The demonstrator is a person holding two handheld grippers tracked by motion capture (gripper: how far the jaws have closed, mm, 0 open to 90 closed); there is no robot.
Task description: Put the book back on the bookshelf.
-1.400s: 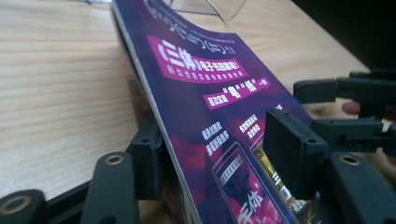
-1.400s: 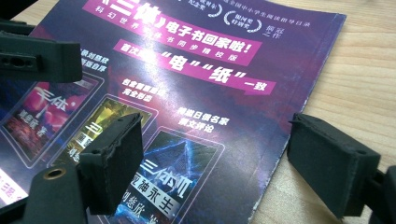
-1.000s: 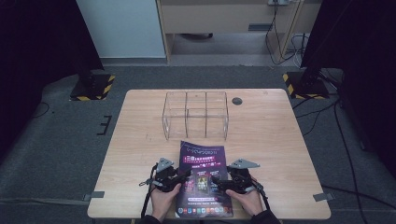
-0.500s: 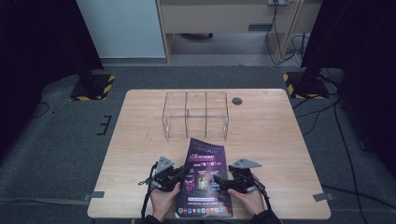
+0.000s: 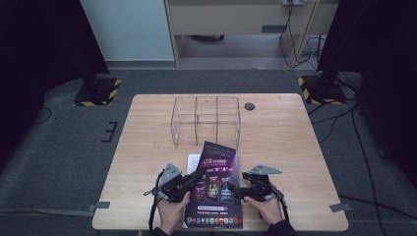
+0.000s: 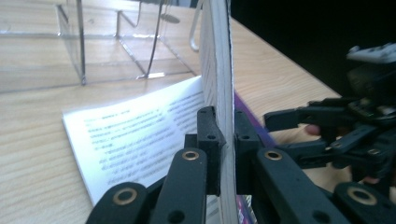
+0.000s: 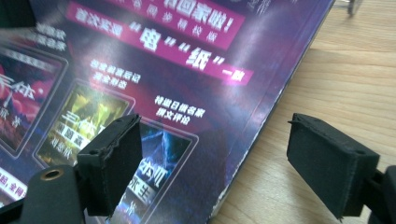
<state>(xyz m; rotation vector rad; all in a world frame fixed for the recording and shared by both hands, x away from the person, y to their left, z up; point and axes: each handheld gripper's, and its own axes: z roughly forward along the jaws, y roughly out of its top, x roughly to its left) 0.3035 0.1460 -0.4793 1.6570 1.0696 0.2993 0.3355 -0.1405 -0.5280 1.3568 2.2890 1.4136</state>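
The left gripper (image 6: 223, 140) pinched the magazine's (image 5: 215, 184) lifted cover; the right gripper (image 7: 233, 163) gaped wide, holding nothing; opening had seemingly barely begun.

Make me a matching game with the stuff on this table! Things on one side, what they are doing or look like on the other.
Things:
1. left gripper
2. right gripper
3. clear box
4. white sheet

Descriptions:
A. lies flat on the table, printed with small text
B. jaws wide apart, over the edge of the purple magazine
C. see-through, split into compartments, stands at the far half of the table
D. jaws pinched on the stack of pages, which stands on edge

Pairs: 1-D, 2-B, 3-C, 4-A
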